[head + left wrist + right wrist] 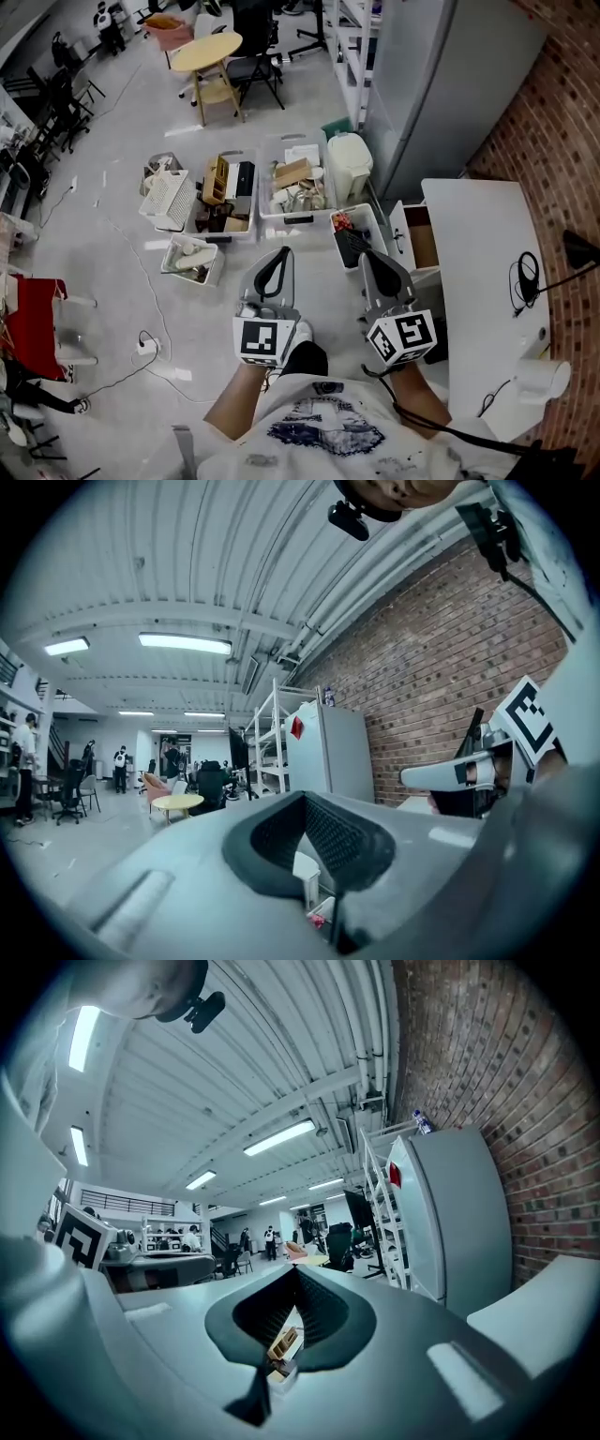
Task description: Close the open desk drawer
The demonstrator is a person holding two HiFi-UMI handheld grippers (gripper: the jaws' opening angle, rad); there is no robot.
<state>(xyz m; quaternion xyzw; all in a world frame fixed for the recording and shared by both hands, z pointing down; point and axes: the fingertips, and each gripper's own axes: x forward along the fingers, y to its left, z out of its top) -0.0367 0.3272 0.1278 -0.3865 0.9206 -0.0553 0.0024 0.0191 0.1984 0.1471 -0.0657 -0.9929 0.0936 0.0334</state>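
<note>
Near the open drawer (pixel 423 240), with floor (pixel 324 292) between them, left claw (pixel 283 253) and right claw (pixel 368 257) hover closed, empty.

No writing can be read (anywhere here).

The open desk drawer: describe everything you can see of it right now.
The desk drawer stands pulled out of the white desk toward the floor bins, seen from above in the head view. It has a white front panel and a brown, wood-like inside that looks empty. A plastic bin sits on the floor just beside its front. The right gripper, fingers together, hovers near the front; nothing seems to touch the drawer.
</note>
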